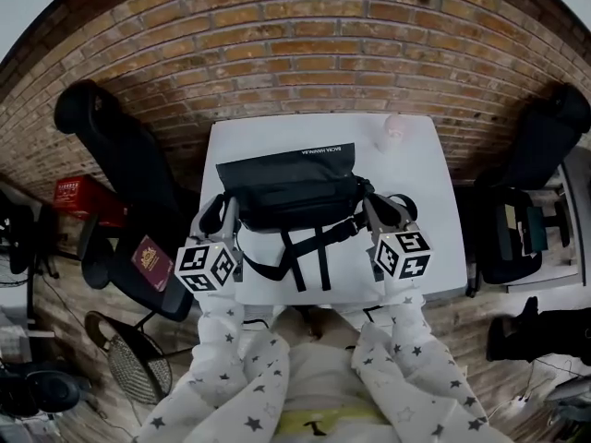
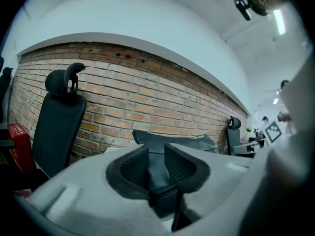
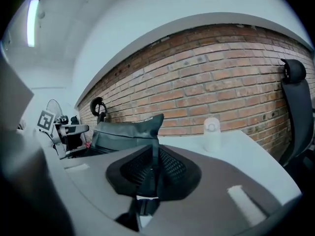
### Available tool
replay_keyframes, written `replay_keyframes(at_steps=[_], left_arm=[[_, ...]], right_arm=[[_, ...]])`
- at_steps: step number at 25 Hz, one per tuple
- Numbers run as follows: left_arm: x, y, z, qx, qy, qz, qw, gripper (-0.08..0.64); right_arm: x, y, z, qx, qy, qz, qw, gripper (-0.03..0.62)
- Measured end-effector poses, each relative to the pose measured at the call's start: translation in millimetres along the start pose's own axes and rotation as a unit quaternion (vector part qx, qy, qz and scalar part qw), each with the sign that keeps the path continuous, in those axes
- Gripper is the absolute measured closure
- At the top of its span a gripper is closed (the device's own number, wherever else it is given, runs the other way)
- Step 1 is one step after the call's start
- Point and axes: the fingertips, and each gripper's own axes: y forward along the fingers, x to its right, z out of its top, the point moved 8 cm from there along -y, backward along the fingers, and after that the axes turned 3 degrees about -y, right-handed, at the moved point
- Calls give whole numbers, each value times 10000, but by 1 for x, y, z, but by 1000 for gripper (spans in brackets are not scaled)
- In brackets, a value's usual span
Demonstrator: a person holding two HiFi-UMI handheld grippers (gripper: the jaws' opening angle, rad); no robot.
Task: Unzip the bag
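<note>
A person's left gripper (image 1: 224, 212) has its fingers clenched on the left end of the black bag (image 1: 291, 187), and the right gripper (image 1: 376, 209) pinches its right end. The bag lies on the white bench (image 1: 429, 247), long axis left to right, straps (image 1: 309, 257) trailing near. This looks like steadying; next, find the zip pull (none visible).

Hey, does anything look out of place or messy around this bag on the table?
Nothing is spilled or damaged. The straps of the black bag trail loose across the white table toward its near edge, untidy and easy to snag. A maroon booklet lies alone on the chair seat to the left, off the table.
</note>
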Motion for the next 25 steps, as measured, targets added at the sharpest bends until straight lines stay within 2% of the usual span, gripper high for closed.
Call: replay_keyframes(at_steps=[2,5,9,15,25], left_arm=[[8,-6,0,-55,59,-95,9999,514],[15,-13,0,-110,115,-241,9996,559],[18,-21,5,-107,126,-330,9993,561],[26,-32,22,-55,180,-368,9991,561],[28,-34,56,268,271,-194,9991,561]], right_arm=[[-4,-3,5,114,-41,131,9998,578],[-13,-5,15,384,-90,367,9985,583],[-26,-7,30,764,-73,598,9953,584],[-38,-14,52,1070,-111,774,9912,584],[-37,-28,79,1601,48,630,9851,584]])
